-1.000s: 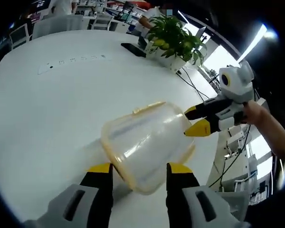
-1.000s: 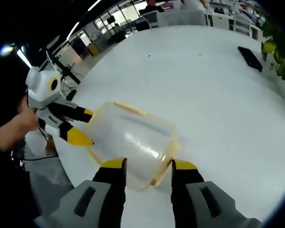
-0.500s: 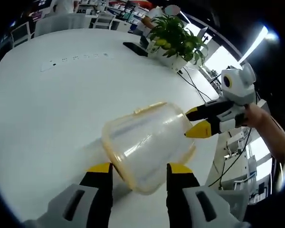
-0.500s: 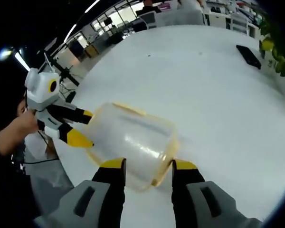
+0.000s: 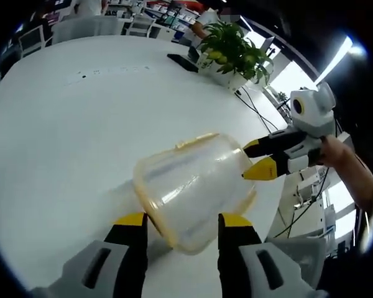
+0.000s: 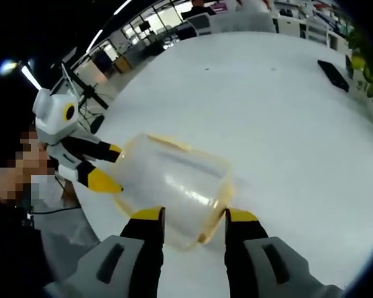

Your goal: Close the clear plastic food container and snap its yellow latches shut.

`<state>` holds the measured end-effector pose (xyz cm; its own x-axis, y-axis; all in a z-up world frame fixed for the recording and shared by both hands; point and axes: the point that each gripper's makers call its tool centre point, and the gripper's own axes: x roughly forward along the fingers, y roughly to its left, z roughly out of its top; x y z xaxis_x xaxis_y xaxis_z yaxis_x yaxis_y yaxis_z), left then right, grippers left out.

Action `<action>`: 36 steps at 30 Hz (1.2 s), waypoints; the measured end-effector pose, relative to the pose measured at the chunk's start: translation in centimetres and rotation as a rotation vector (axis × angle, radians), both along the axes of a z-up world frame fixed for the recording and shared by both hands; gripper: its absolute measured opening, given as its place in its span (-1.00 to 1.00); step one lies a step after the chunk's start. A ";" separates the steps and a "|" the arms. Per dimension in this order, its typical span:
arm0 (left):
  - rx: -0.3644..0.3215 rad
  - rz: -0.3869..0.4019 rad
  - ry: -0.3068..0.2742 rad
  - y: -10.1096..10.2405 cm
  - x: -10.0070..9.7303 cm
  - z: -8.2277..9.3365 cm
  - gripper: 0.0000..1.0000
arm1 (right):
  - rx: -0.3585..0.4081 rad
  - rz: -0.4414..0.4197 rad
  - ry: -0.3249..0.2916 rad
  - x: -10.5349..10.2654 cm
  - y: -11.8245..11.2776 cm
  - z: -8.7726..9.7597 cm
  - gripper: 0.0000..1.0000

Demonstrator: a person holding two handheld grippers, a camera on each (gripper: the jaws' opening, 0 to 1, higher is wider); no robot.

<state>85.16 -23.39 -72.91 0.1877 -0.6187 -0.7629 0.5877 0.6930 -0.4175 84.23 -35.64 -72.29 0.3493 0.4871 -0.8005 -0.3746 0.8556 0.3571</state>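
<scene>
A clear plastic container (image 5: 189,180) with a yellow rim lies tilted on its side over the white table (image 5: 62,136), held from both ends. My left gripper (image 5: 182,222) is shut on the yellow-rimmed end, one jaw on each side. My right gripper (image 5: 260,158) comes in from the right and grips the far end. A yellow latch (image 5: 196,139) shows on the top edge. In the right gripper view the container (image 6: 174,180) sits between the right gripper's (image 6: 194,216) jaws, and the left gripper (image 6: 102,164) holds its other end. Another yellow latch (image 6: 168,141) lies along the top.
A potted plant (image 5: 230,53) and a black phone (image 5: 181,62) sit at the table's far side, with cables (image 5: 252,108) running off the edge. The phone (image 6: 334,76) lies far right on the table (image 6: 286,124). Chairs and people are beyond it.
Both views have shifted slightly with the hands. The container stays held between the two grippers in the same pose.
</scene>
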 end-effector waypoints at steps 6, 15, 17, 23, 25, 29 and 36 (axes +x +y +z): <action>0.002 0.007 0.004 1.3 -0.4 0.0 -0.23 | -0.001 0.000 -0.002 -0.3 1.3 0.0 -0.30; 0.008 0.016 0.011 3.5 -1.0 -0.1 -0.23 | -0.005 0.007 0.001 -0.9 3.4 0.0 -0.29; 0.008 0.019 0.010 3.9 -1.2 -0.1 -0.23 | -0.006 0.011 0.001 -1.1 4.0 -0.1 -0.29; 0.009 0.028 0.012 5.5 -1.6 0.0 -0.23 | -0.008 0.020 -0.001 -1.4 5.5 0.0 -0.28; 0.010 0.030 0.013 6.0 -1.8 0.0 -0.23 | -0.010 0.023 -0.002 -1.5 6.0 0.0 -0.28; 0.011 0.031 0.014 6.9 -1.9 0.0 -0.23 | -0.014 0.026 -0.002 -1.6 6.9 -0.1 -0.27; 0.010 0.036 0.014 8.1 -2.2 0.0 -0.23 | -0.015 0.032 -0.007 -2.0 8.0 -0.2 -0.27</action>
<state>82.97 -15.31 -72.89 0.1991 -0.6039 -0.7718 0.5560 0.7182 -0.4184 82.28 -27.63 -72.45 0.3394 0.4859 -0.8054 -0.4043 0.8485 0.3415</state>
